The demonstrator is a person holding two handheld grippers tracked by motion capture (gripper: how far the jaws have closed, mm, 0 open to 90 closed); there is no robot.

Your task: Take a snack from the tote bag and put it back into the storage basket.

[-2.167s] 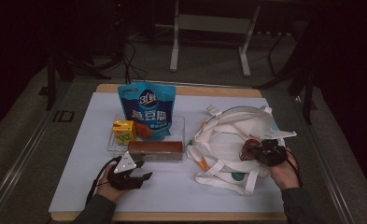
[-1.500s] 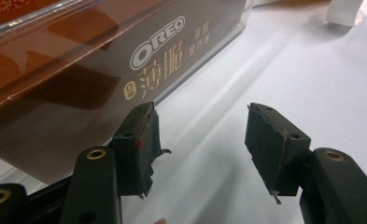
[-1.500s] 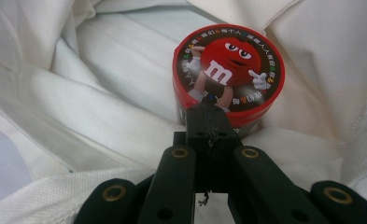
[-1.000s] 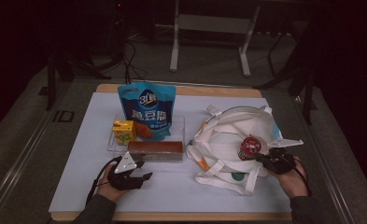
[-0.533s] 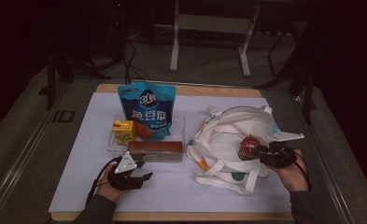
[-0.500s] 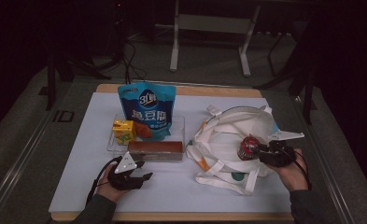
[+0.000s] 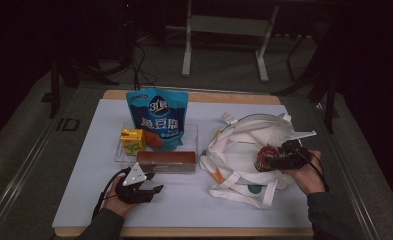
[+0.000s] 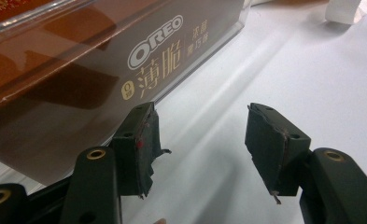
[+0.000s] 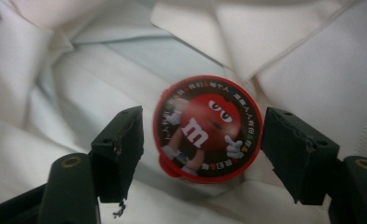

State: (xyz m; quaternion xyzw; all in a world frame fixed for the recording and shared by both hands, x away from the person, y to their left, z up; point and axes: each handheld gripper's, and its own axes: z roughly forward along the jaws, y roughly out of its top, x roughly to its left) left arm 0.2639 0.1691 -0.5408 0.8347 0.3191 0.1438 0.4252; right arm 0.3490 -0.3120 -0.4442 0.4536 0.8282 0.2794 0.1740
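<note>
The right gripper [image 9: 202, 144], its fingers just released and apart either side of the red M&M's tub [image 9: 208, 129], hovers over the white tote bag [image 7: 244, 145] at the counter's right.

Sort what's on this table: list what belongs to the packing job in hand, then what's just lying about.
In the job: round red M&M's tub; white cloth tote bag; right gripper, jaws just opened.

Lying about: blue snack pouch; yellow juice carton; brown Oreo box; clear plastic tray.
</note>
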